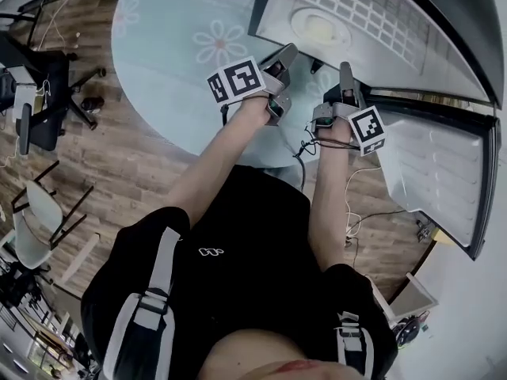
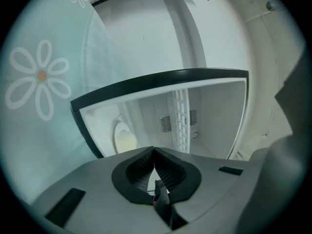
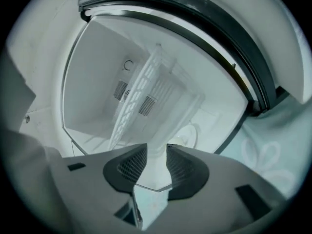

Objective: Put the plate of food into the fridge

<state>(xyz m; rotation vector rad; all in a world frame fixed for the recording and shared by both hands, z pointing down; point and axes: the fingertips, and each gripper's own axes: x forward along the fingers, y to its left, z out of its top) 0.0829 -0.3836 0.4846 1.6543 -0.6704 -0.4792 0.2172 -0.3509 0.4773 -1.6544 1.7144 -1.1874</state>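
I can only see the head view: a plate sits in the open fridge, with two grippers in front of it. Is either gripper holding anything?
Observer: No. The left gripper view shows the left gripper shut, its jaws together with nothing between them.
Visitor: And the other one?
Observer: The right gripper is open. Its jaws stand apart, and only the inside of the fridge shows through the gap.
Visitor: What's at the back in there?
Observer: Two small vent grilles on the rear wall, to the right of the plate in the left gripper view.
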